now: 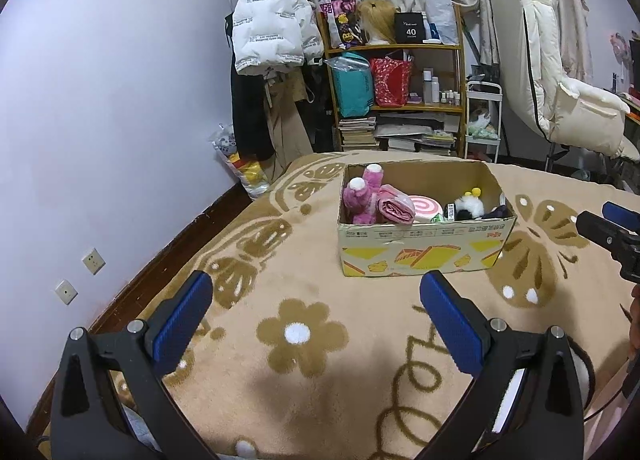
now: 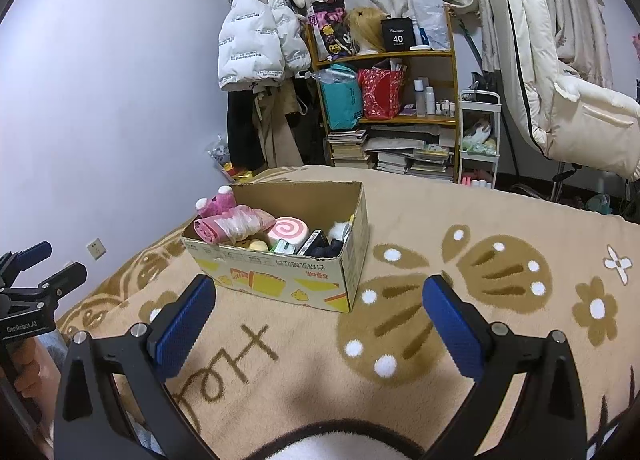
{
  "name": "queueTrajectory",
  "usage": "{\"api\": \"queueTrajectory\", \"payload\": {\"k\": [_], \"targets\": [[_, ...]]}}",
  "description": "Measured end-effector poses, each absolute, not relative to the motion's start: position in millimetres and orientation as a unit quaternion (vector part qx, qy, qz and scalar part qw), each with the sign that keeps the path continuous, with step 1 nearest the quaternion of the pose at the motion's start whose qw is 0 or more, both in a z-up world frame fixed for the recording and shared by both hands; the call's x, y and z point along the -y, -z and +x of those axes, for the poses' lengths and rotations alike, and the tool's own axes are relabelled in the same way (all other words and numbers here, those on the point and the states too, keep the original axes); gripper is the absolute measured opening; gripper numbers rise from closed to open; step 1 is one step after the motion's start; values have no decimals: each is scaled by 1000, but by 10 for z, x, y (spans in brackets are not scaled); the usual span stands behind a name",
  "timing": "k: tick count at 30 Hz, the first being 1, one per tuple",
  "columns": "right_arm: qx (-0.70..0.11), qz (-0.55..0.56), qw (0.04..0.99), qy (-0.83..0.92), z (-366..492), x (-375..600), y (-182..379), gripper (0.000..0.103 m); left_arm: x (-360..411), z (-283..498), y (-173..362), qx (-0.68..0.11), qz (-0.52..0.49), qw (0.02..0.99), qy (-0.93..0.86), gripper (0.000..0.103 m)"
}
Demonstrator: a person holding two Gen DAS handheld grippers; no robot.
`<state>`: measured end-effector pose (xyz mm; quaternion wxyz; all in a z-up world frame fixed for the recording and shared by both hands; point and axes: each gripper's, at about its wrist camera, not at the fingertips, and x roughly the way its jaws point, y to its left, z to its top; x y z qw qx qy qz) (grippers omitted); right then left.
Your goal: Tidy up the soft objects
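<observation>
As seen from the left wrist view, the cardboard box (image 1: 426,238) sits on the beige blanket (image 1: 304,300) and already contains soft objects: a pink plush toy (image 1: 362,198), a rolled pink bundle in plastic (image 1: 396,209), a swirl-patterned cushion (image 1: 427,207) and a black-and-white plush (image 1: 469,207). No loose soft object lies on the visible blanket, so I judge the task largely complete. My left gripper (image 1: 316,318) is spread wide, grasping nothing and touching nothing, positioned short of the box. My right gripper (image 1: 608,228) enters at the right edge, apart from the box.

From the right wrist view, the box (image 2: 280,276) stands ahead and slightly left, with the same contents. My right gripper (image 2: 320,322) is fully released and empty above the blanket (image 2: 500,220). My left gripper (image 2: 44,264) shows at the left edge, likewise empty.
</observation>
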<state>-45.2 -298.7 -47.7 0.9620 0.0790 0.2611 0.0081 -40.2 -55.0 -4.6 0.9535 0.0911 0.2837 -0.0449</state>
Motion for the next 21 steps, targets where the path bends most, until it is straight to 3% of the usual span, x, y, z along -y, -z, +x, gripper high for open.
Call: {"api": "queueTrajectory", "payload": {"k": [21], "targets": [[-268,78,960,-10,-449,2971,542,103,564,-424,3,-277,89,956,48,103]]}}
